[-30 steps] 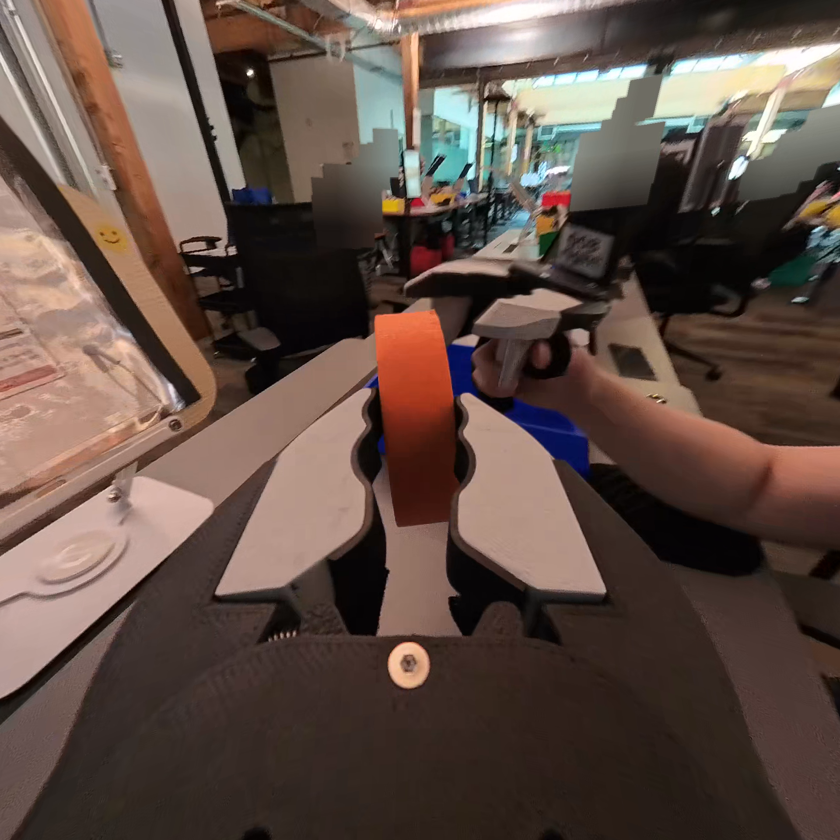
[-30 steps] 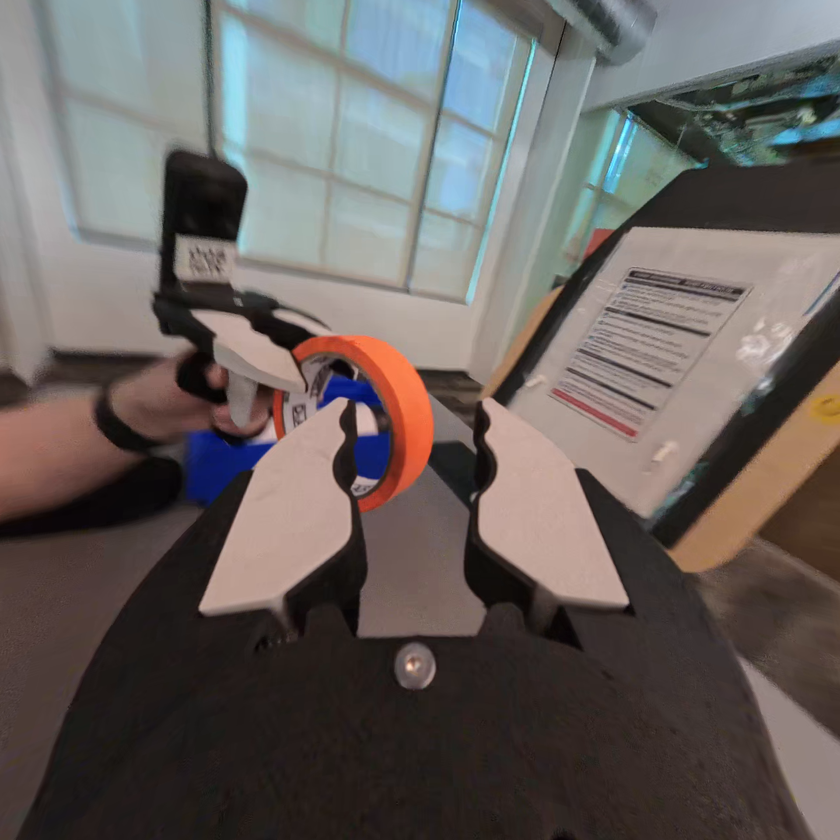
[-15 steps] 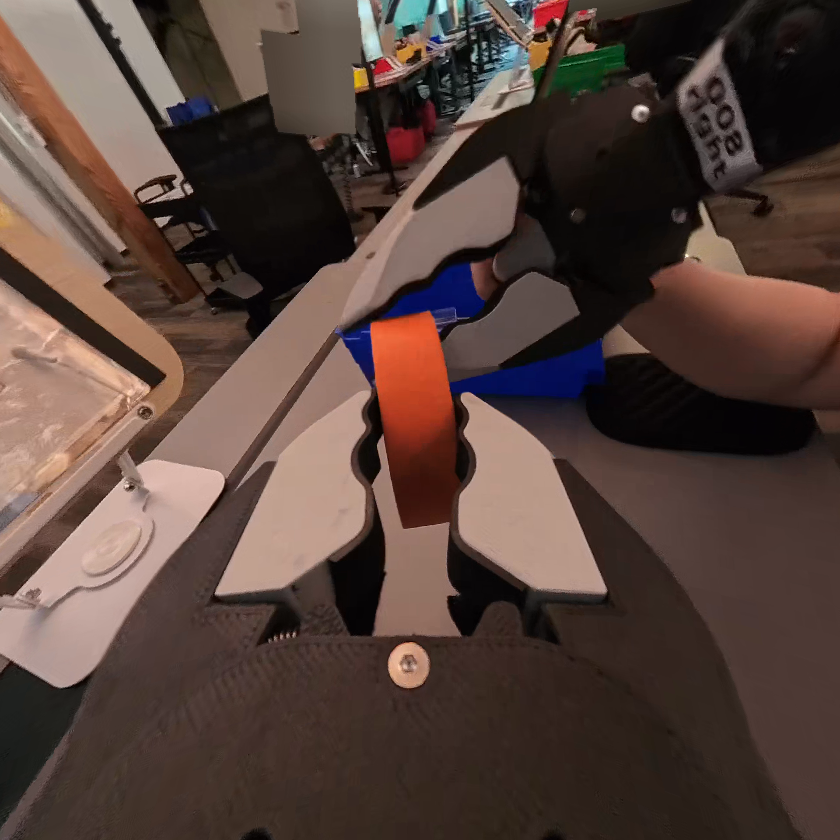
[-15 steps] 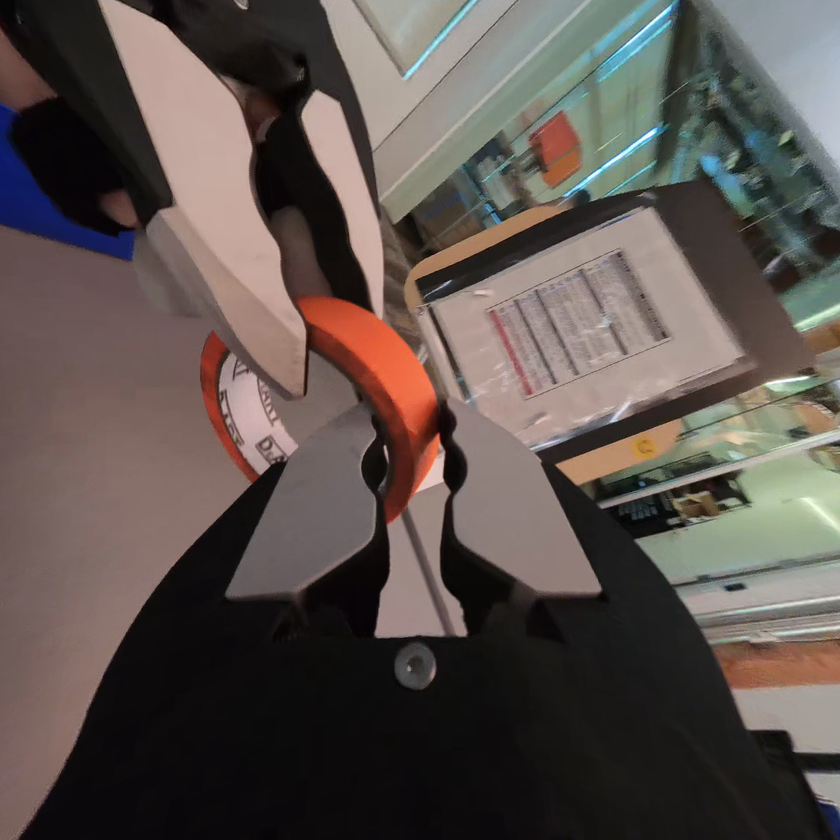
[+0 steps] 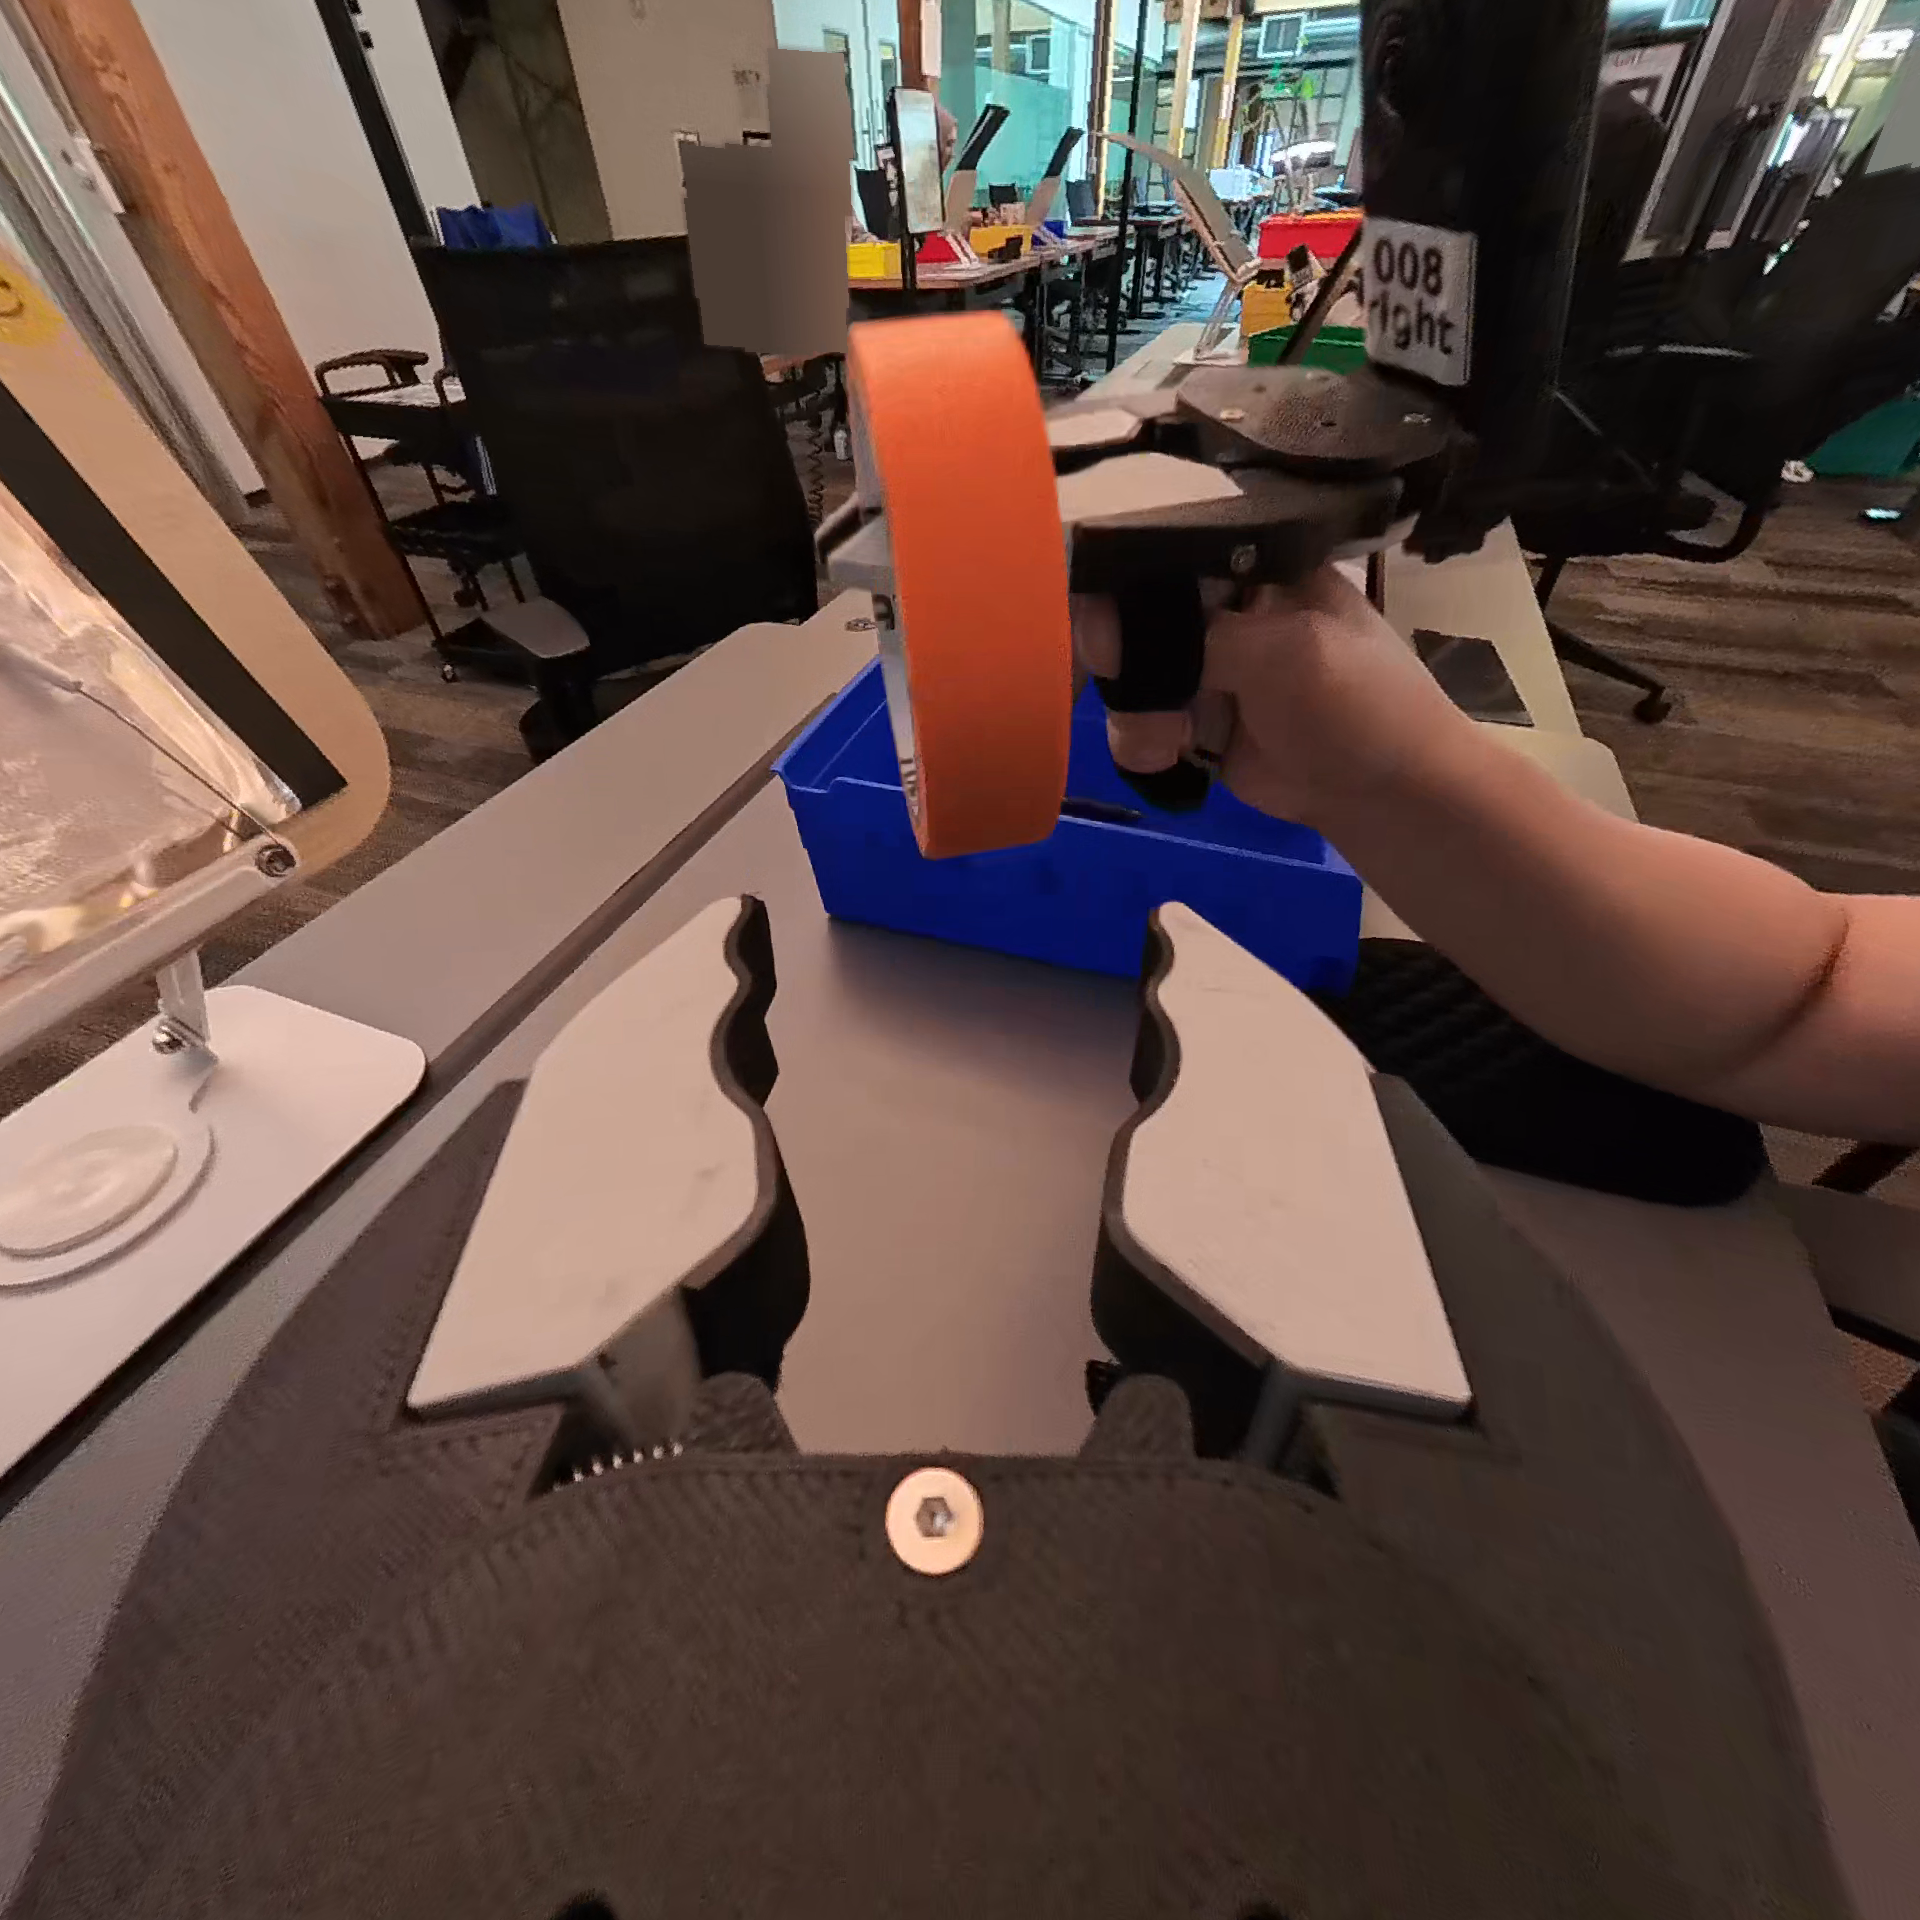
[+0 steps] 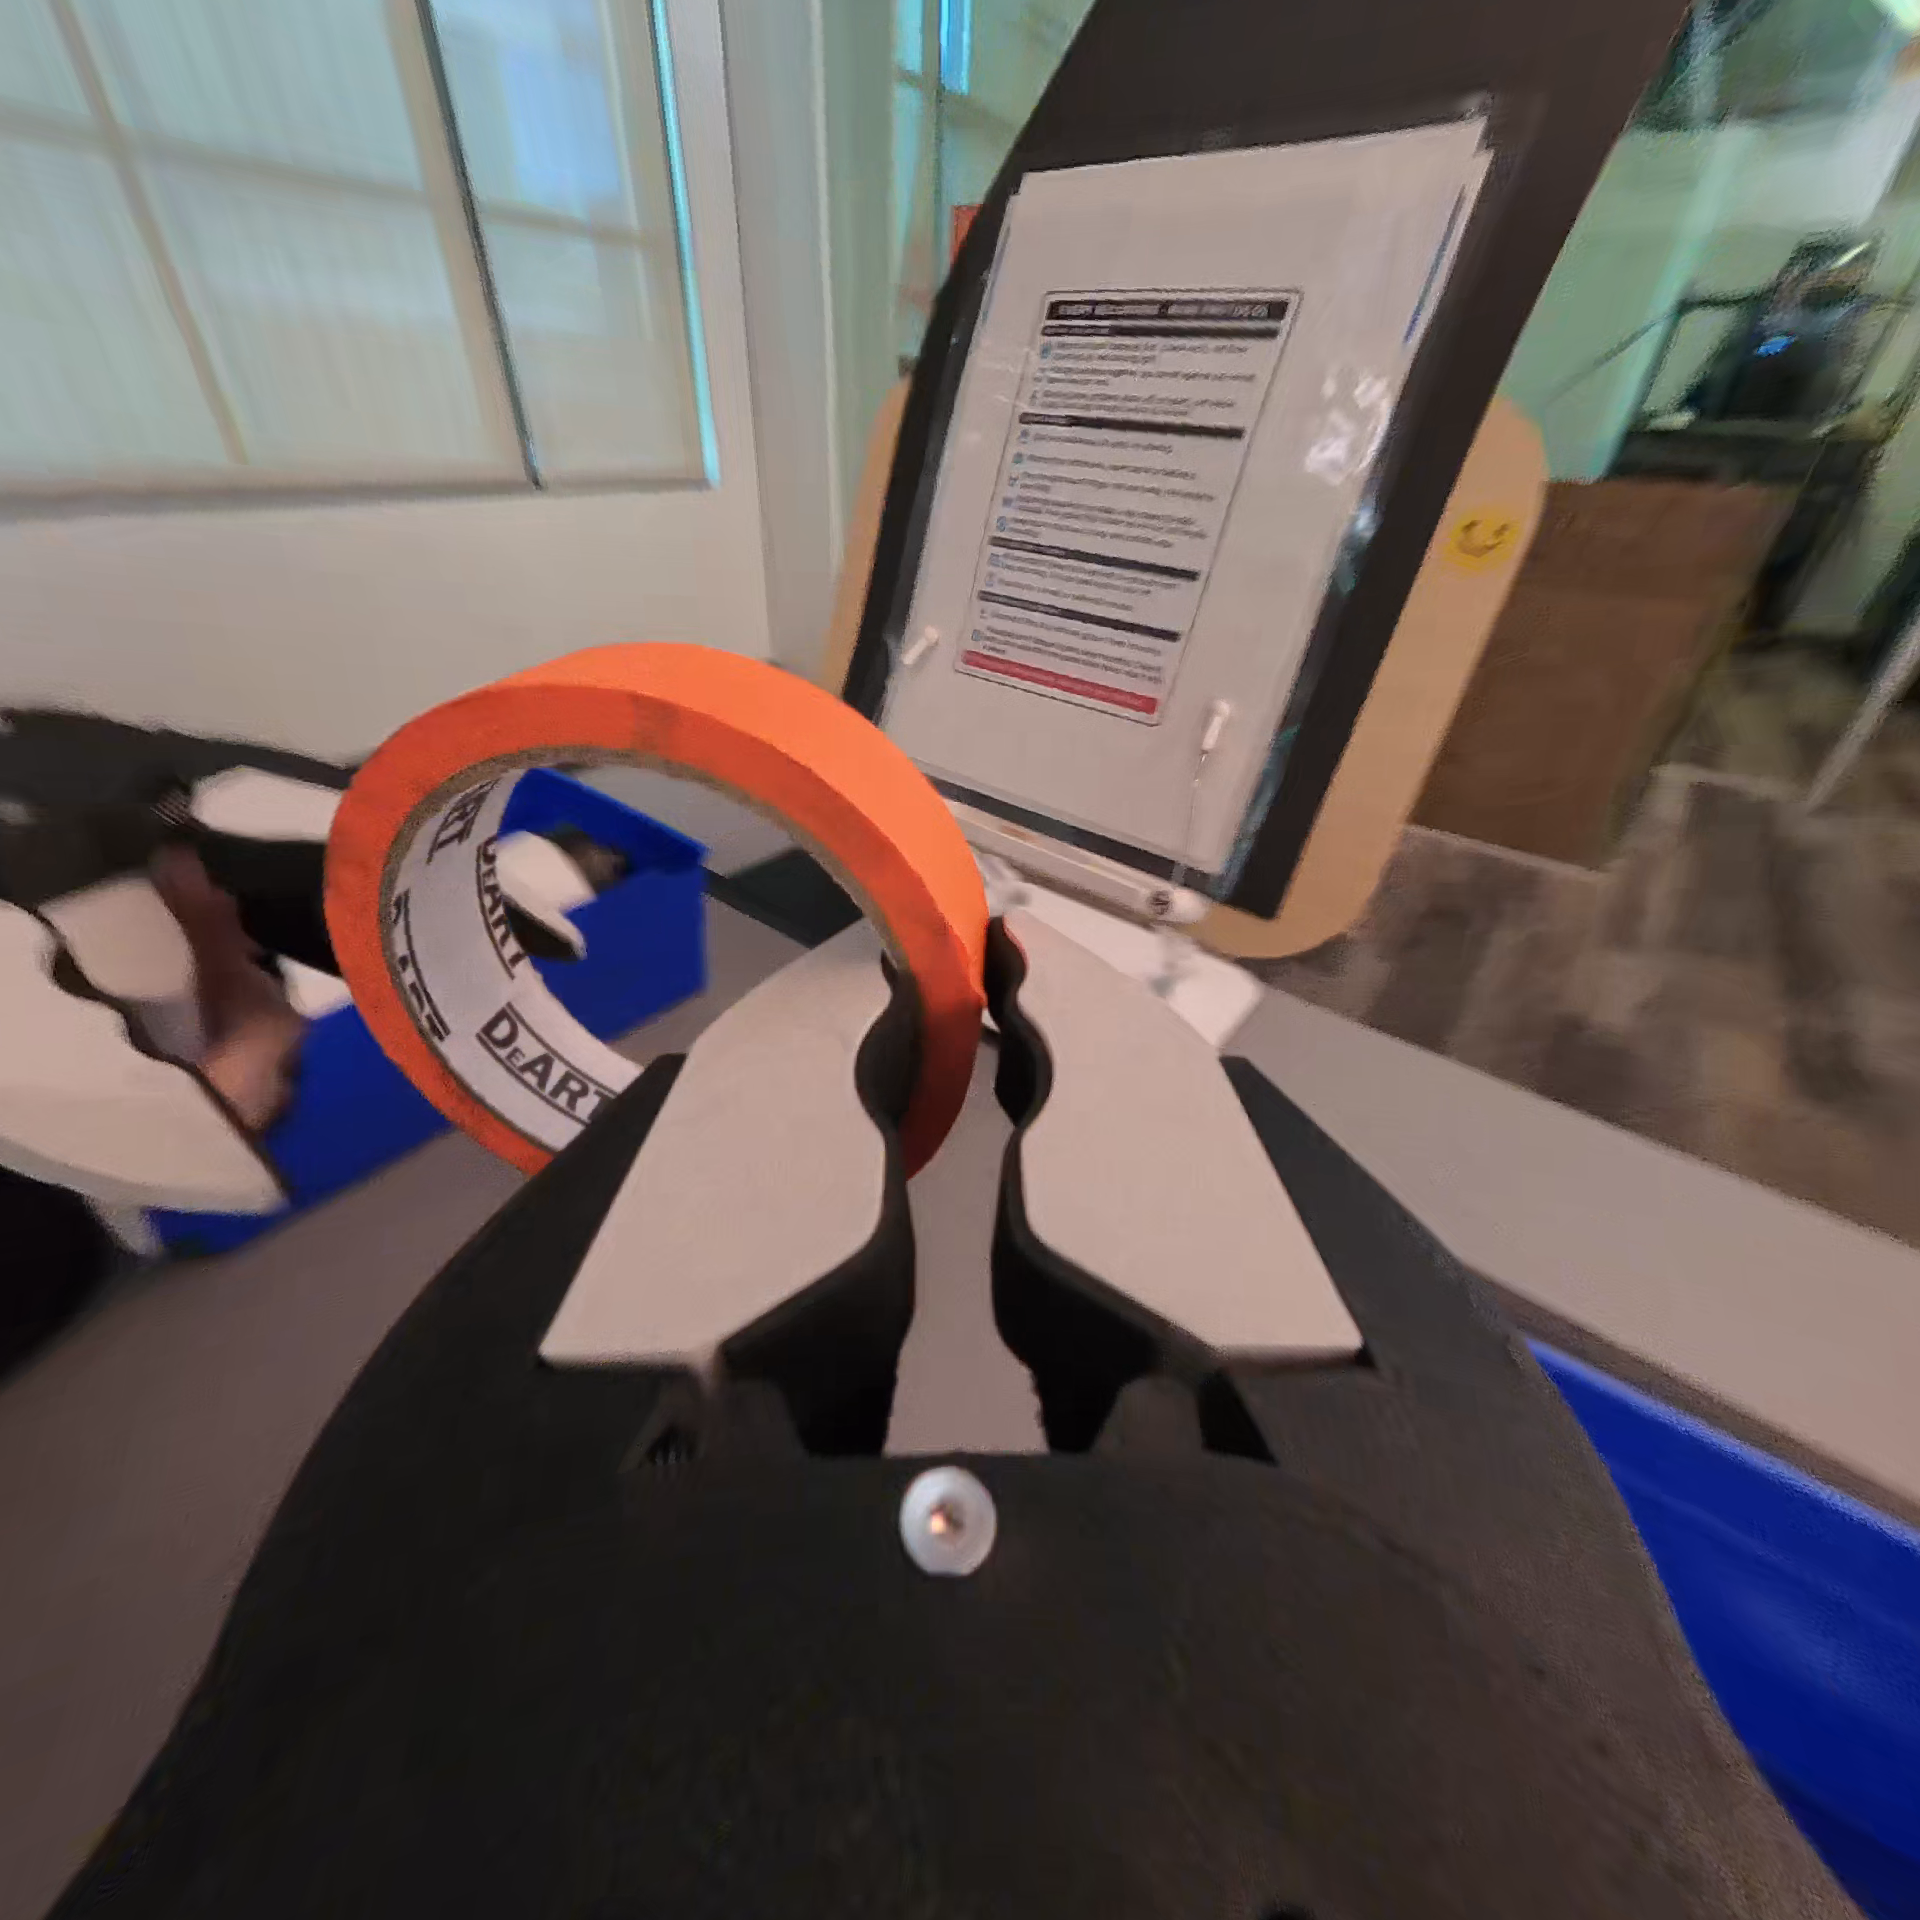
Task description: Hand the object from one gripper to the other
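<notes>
The right gripper (image 6: 945, 997) pinches only the orange tape roll's (image 6: 665, 727) rim over the blue bin (image 5: 1081, 894); left gripper (image 5: 956, 997) gapes empty; any twist could drop it.

Tape roll (image 5: 961, 582) — bright orange outside, white inner liner with black print. Bin (image 5: 1070, 883) — solid blue. Desk (image 5: 935, 1091) — plain matte grey. Left gripper (image 5: 956, 935): black textured body, fingers (image 5: 644, 1143) light grey with black edging. Right gripper (image 6: 945, 966): same black and grey. Board (image 6: 1351, 779) at far right — tan rim, black panel, white sheet (image 6: 1143, 499).
</notes>
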`<action>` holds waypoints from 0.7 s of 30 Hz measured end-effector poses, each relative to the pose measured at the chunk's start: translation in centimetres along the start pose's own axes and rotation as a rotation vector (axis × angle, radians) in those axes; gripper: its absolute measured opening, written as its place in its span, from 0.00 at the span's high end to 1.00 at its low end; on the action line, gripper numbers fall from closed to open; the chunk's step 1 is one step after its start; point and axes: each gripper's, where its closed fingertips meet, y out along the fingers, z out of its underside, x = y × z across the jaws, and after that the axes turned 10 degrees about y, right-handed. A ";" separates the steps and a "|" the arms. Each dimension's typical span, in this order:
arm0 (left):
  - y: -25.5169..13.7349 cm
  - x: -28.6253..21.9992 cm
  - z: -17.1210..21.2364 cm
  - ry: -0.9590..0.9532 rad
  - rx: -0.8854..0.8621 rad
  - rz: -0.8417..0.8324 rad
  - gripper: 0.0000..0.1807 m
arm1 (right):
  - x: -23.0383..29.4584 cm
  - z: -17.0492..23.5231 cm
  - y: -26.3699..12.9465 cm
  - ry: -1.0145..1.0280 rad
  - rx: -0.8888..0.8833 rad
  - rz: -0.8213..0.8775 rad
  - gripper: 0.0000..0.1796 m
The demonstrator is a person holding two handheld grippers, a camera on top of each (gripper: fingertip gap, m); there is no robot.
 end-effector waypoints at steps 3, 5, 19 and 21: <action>0.1 -0.9 -0.8 0.026 -0.069 0.042 0.64 | 2.7 0.8 0.6 0.212 0.030 -0.245 0.93; -0.7 -2.3 -2.3 0.057 -0.161 0.118 0.69 | 4.3 1.4 0.7 0.300 0.080 -0.391 0.94; -0.2 -4.4 -2.4 0.137 -0.113 0.140 0.94 | 6.8 4.9 2.3 0.307 0.218 -0.510 0.75; -1.0 -2.8 -3.5 0.016 -0.184 0.104 0.95 | 5.5 3.3 2.3 0.186 0.097 -0.416 0.68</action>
